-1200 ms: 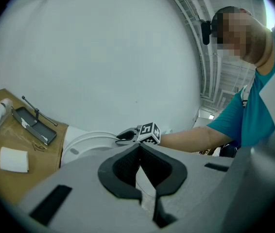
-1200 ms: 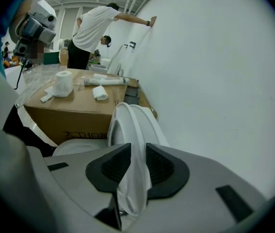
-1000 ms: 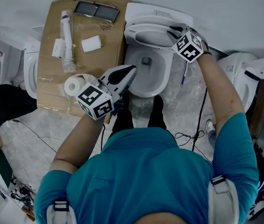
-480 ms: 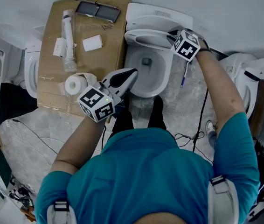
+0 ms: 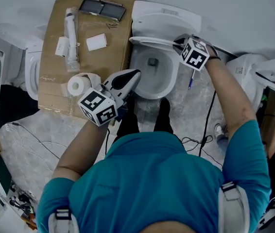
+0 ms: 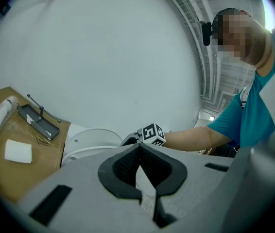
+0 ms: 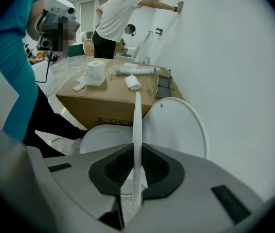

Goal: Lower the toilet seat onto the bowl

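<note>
Now the right gripper [image 5: 180,40] pinches the toilet seat [image 5: 149,41] by its thin edge; its jaws have just been closing. The left gripper [image 5: 137,73], pressed together, sits lower left of it.

- My head camera looks steeply down over the person's shoulders onto the toilet [image 5: 152,79] and the cardboard box [image 5: 106,64].
- My left gripper view faces the wall [image 6: 103,57], nearly level, from farther back.
- My right gripper view sits close on the seat [image 7: 136,130]; all three views share the cardboard box.

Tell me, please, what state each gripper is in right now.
Left gripper: closed, empty.
Right gripper: jaws have just been closing, clamped on the edge of the thin white plastic toilet seat.
</note>
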`<state>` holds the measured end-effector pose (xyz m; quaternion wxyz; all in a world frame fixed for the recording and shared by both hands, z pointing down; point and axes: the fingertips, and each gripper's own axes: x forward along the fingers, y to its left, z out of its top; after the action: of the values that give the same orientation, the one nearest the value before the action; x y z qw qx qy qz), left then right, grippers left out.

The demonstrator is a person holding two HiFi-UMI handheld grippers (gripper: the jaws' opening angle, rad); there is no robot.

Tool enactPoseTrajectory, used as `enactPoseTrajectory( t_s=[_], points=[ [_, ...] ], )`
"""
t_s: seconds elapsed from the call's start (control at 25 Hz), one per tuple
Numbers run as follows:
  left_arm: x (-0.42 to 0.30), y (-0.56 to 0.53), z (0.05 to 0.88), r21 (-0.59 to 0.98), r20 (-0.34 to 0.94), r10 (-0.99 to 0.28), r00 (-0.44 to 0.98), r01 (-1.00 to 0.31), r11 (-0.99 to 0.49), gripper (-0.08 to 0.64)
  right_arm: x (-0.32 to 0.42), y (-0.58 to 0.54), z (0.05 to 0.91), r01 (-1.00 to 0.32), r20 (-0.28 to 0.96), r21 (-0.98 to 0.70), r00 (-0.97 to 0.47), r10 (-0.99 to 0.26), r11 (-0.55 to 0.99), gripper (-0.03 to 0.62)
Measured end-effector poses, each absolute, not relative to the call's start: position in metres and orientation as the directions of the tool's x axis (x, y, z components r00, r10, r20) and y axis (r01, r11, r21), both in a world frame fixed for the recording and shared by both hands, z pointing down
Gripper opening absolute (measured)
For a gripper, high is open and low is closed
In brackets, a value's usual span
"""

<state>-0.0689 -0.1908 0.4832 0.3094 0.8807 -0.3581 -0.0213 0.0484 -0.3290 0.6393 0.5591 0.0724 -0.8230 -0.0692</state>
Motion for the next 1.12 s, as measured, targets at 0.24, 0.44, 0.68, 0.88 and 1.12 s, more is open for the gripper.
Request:
enactPoseTrajectory(
  t_s=[0.24,0.44,0.68,0.88,1.12],
  points=[
    [-0.071,-0.183,0.486,0.562,0.190,-0.644,0.741,-0.620,-0.547,0.003,0.047,-0.300,0.645,0.001,0.922,0.142,-0.364,-0.132,0.990,0.041],
    [-0.072,-0.178,0.487,0.562,0.191,-0.644,0.741,-0.621,-0.547,0.003,0.046,-0.282,0.650,0.024,0.927,0.112,-0.361,-0.096,0.993,0.049],
    [-0.074,-0.172,0.491,0.558,0.202,-0.646,0.736,-0.629,-0.542,0.003,0.046,-0.261,0.656,0.033,0.926,0.092,-0.371,-0.073,0.995,0.057],
    [-0.076,-0.170,0.494,0.560,0.207,-0.649,0.732,-0.633,-0.535,0.003,0.046,-0.251,0.661,0.041,0.926,0.082,-0.374,-0.061,0.996,0.061],
    [-0.077,-0.167,0.496,0.563,0.208,-0.651,0.730,-0.634,-0.531,0.003,0.045,-0.239,0.665,0.048,0.926,0.069,-0.374,-0.047,0.996,0.066]
  ],
)
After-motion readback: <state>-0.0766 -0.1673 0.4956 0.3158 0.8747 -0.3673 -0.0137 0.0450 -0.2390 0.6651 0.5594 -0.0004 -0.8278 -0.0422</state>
